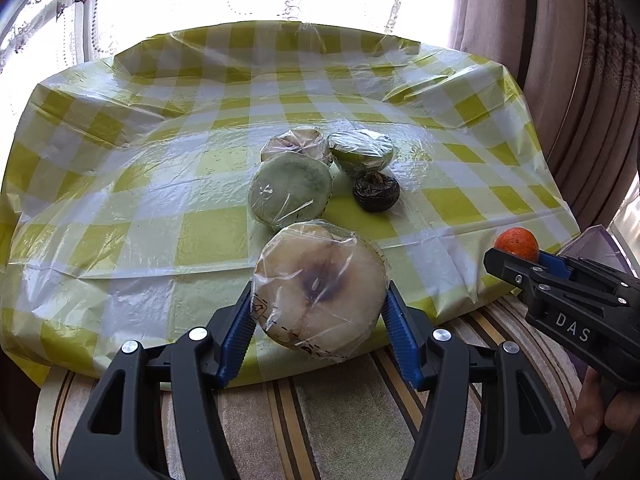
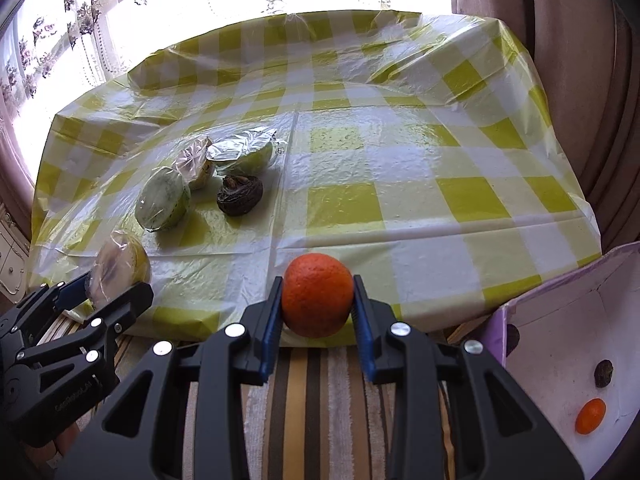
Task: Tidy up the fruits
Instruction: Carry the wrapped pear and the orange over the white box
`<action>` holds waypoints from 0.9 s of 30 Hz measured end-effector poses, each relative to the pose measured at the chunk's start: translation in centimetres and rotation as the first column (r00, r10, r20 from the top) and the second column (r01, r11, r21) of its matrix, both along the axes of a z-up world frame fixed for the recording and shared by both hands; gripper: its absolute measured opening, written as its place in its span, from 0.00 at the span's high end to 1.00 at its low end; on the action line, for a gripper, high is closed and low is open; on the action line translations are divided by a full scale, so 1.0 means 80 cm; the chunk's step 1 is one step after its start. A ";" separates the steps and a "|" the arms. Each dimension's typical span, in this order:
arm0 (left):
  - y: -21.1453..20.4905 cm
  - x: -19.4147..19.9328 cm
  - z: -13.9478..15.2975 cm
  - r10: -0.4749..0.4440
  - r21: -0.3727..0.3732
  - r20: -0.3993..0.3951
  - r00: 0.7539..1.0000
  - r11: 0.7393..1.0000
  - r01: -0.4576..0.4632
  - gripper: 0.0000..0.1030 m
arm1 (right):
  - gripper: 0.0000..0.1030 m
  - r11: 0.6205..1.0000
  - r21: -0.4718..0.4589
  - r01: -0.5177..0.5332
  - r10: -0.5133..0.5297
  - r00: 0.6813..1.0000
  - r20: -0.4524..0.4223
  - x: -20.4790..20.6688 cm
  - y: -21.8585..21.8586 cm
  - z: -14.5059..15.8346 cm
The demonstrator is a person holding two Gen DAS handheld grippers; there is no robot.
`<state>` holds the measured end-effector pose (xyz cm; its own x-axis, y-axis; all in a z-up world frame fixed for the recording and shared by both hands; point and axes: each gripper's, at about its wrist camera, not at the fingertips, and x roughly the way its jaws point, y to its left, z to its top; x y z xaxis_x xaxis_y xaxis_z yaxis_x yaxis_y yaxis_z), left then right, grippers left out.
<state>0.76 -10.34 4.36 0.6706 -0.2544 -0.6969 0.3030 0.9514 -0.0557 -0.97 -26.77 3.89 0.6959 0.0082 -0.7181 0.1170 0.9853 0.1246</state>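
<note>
My left gripper (image 1: 320, 304) is shut on a pale cut fruit half wrapped in film (image 1: 320, 288), held over the table's near edge; it also shows in the right wrist view (image 2: 116, 268). My right gripper (image 2: 318, 300) is shut on an orange (image 2: 318, 294), also seen in the left wrist view (image 1: 516, 243). On the checked tablecloth (image 1: 160, 160) lie a wrapped green fruit half (image 1: 290, 190), a wrapped pale half (image 1: 296, 144), another wrapped green half (image 1: 362, 150) and a dark wrinkled fruit (image 1: 376, 192).
A white box with purple sides (image 2: 560, 352) stands at the right below table level, holding a small orange fruit (image 2: 590, 416) and a dark fruit (image 2: 603, 372). A striped cushion (image 2: 312, 400) lies below the grippers. Curtains (image 1: 580, 60) hang at the right.
</note>
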 end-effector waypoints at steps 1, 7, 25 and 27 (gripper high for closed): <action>-0.002 -0.001 0.000 -0.005 0.001 0.000 1.000 1.000 0.005 0.43 | 0.69 1.000 0.002 0.007 -0.007 1.000 -0.001 -0.003 -0.004 0.000; -0.021 -0.006 0.002 -0.040 0.007 -0.001 0.999 0.999 0.040 0.43 | 0.69 0.999 0.020 0.048 -0.048 0.999 -0.005 -0.021 -0.031 0.004; -0.103 -0.022 0.009 -0.192 0.028 0.011 0.981 0.981 0.191 0.43 | 0.69 0.980 0.022 0.197 -0.197 0.980 -0.018 -0.070 -0.115 0.010; -0.115 -0.026 0.009 -0.216 0.030 0.015 0.976 0.976 0.216 0.43 | 0.69 0.976 0.024 0.218 -0.217 0.976 -0.023 -0.075 -0.125 0.009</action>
